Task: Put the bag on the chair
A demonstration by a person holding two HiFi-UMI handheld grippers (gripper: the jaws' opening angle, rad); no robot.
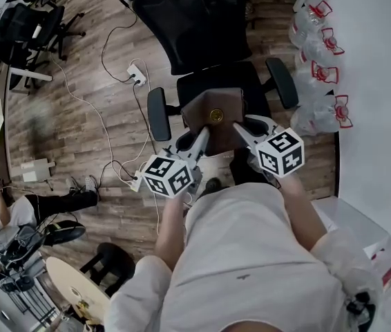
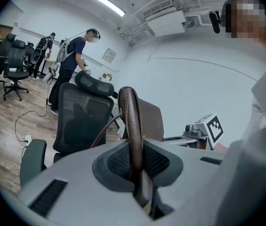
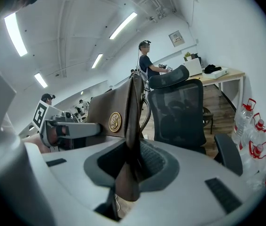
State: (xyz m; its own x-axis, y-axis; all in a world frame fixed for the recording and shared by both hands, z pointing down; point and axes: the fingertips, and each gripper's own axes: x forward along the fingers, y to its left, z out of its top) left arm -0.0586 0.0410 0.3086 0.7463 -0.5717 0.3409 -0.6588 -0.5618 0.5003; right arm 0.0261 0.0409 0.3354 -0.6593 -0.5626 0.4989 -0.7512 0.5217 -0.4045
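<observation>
Head view: pinching the brown leather bag [image 1: 213, 113] by its side edges, left gripper [image 1: 199, 138] clamped on one, right gripper [image 1: 240, 128] on the other. Held upright between both, over the black office chair [image 1: 206, 26] seat. Beyond, water bottles [image 1: 316, 50] along the wall.

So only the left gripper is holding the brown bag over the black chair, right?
No, both hold it. The right gripper view shows the right gripper clamped on the brown bag too, with the left gripper, over the black chair.
</observation>
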